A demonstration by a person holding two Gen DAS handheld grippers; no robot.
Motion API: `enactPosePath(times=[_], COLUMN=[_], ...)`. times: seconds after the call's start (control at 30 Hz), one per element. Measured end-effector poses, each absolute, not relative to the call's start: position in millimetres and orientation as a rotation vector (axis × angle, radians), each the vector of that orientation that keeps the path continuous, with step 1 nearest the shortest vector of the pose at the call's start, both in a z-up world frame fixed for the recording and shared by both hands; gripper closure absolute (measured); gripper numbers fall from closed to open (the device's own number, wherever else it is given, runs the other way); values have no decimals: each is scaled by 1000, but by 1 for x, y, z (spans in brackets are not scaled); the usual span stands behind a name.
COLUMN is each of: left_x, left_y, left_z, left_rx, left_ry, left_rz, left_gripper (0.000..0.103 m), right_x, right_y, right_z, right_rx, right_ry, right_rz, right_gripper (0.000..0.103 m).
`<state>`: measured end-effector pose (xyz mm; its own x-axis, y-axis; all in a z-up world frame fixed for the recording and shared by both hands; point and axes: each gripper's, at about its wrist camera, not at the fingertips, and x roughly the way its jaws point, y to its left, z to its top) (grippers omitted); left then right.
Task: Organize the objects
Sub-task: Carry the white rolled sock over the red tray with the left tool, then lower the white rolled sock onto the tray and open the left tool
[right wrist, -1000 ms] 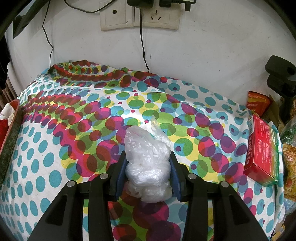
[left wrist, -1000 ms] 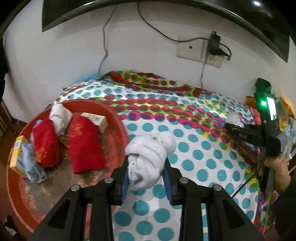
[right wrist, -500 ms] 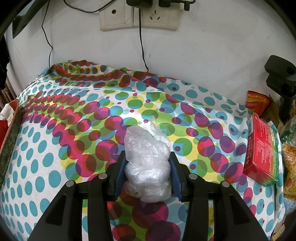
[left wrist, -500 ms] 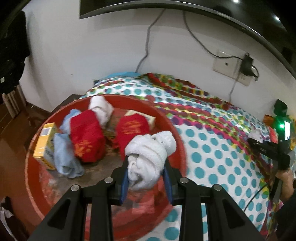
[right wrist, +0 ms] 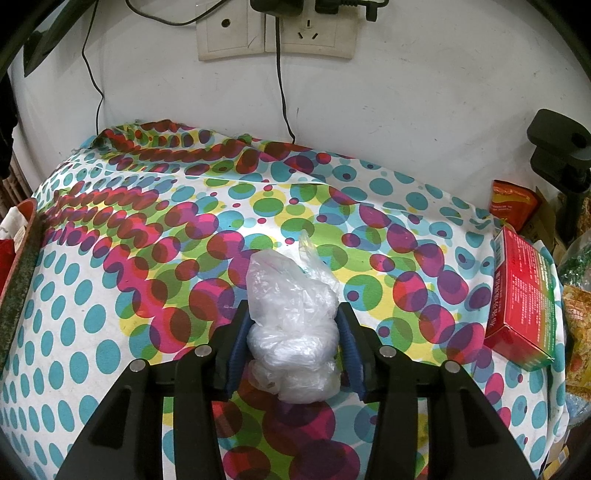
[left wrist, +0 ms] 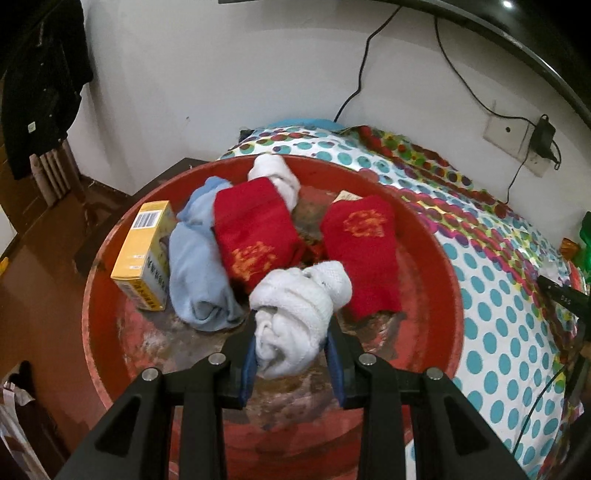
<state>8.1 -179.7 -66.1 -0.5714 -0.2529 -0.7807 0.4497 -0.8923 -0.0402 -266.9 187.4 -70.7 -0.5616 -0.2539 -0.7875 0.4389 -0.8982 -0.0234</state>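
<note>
You are holding a rolled white sock bundle (left wrist: 295, 314) clamped between the pads of your left gripper (left wrist: 293, 354), and over the last second you have been swinging it off the spotted cloth and across to the red round tray (left wrist: 439, 266), so it is now hanging above the tray's near, bare patch; by my judgement the carry is nearly done and only the lowering and letting go remain. The bundle's long axis is running away from you and leaning slightly right, its knotted end pointing toward the far red socks. Just beyond it, a red sock (left wrist: 255, 236) and a second red sock (left wrist: 365, 251) are lying side by side, with a light blue sock (left wrist: 199, 266) to their left touching a yellow box (left wrist: 146, 254) near the rim, and another white sock (left wrist: 277, 177) at the far edge. Your right gripper (right wrist: 291, 343) has not been moving: it is gripping a crumpled clear plastic bag (right wrist: 291, 317) over the spotted counter cloth (right wrist: 110, 302), the bag standing roughly upright with its loose tip pointing away. Farther right, a red carton (right wrist: 524, 299) is lying near the cloth's edge, and wall sockets (right wrist: 277, 33) are sitting beyond.
</note>
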Motion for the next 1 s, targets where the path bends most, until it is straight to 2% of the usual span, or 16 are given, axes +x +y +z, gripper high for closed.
enactPosePath(times=[0.6,0.87,1.0], left_x=[11,10,9], left_y=[-209,-207,-205], left_z=[-84,-82,-79], left_rx=[1200,1201,1206], left_ry=[355,366,354], left_rz=[-2389,-2389,-2392], left_gripper=[70,64,57], right_x=[-269,-270,-270], right_y=[188,189,189], right_z=[-71,-71,-70], right_rx=[1190,1191,1191], right_ry=[307,308,308], right_rz=[-2458,-2458,-2458], right_gripper=[58,57,57])
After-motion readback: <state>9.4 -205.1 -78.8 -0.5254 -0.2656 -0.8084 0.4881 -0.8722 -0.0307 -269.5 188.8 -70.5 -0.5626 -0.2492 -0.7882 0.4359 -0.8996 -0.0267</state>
